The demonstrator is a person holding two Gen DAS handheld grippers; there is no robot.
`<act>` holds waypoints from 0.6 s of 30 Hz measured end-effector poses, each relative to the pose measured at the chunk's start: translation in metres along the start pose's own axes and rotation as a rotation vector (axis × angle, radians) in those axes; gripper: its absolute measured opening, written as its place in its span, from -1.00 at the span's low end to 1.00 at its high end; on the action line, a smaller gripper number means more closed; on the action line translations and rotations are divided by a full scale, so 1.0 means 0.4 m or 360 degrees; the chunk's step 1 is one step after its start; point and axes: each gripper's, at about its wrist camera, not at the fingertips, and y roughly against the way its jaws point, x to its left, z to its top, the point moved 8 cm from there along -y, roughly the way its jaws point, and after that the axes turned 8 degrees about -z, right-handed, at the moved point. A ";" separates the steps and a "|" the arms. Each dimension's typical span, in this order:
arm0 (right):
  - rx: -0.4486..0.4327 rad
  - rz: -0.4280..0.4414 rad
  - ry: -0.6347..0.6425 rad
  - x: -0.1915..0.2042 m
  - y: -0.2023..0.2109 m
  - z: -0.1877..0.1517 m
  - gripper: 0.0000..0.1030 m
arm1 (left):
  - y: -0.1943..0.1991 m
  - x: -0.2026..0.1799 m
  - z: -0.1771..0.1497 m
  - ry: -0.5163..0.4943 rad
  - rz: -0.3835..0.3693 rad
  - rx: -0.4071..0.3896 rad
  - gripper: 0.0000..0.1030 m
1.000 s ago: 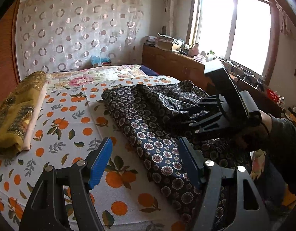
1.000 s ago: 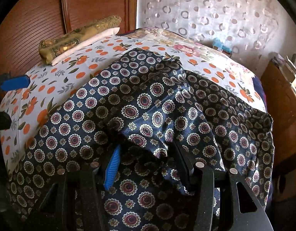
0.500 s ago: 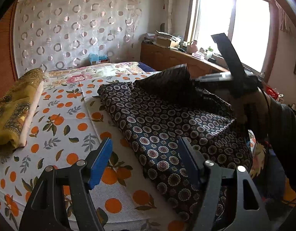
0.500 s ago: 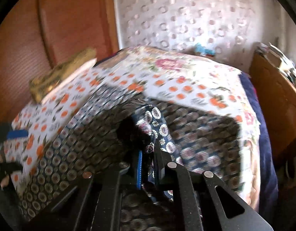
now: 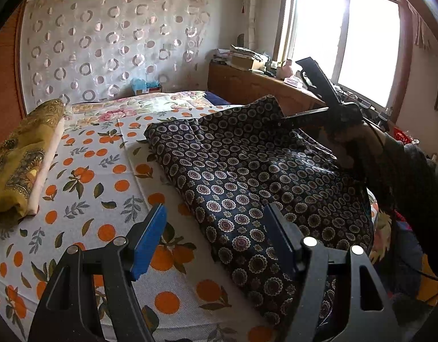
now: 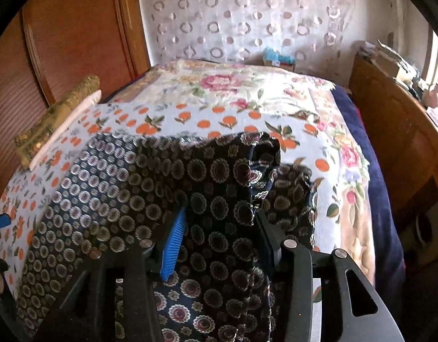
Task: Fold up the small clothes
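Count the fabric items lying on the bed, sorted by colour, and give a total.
Dark patterned garment: 1
Gold folded cloth: 1
Pale pink folded cloth beneath the gold one: 1
Total: 3

You get daylight from the blown-out window point(image 5: 344, 42); edges curve and darken, and the right-wrist view is slightly blurred.

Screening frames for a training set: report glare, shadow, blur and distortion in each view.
Left wrist view: window blown out white; right hand and its tongs backlit, nearly silhouetted; fisheye bends the curtain edge. Right wrist view: dark patterned garment shadowed between the tongs, its left part slightly smeared; orange-print bedsheet soft; dark vignette at the corners.
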 end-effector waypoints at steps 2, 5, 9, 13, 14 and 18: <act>0.0022 -0.0013 -0.0005 -0.007 -0.014 -0.002 -0.06 | 0.000 0.000 0.000 0.0000 0.0000 -0.0002 0.39; 0.0039 0.0000 -0.0026 -0.019 -0.030 -0.001 -0.80 | 0.000 0.000 0.000 0.0000 -0.0001 -0.0001 0.39; -0.0032 0.0008 -0.0033 -0.033 -0.003 0.017 -0.91 | 0.001 -0.004 -0.001 -0.0001 -0.0004 0.0002 0.39; -0.0075 -0.0118 -0.0083 -0.078 0.014 0.034 -0.91 | -0.001 -0.008 -0.003 -0.0010 -0.0010 0.0006 0.39; -0.0067 -0.0183 -0.0064 -0.088 0.013 0.036 -0.89 | -0.001 -0.011 -0.005 -0.0014 -0.0011 0.0009 0.39; -0.0047 -0.0338 -0.0080 -0.120 0.022 0.032 -0.20 | -0.006 -0.017 -0.010 -0.0023 -0.0013 0.0027 0.39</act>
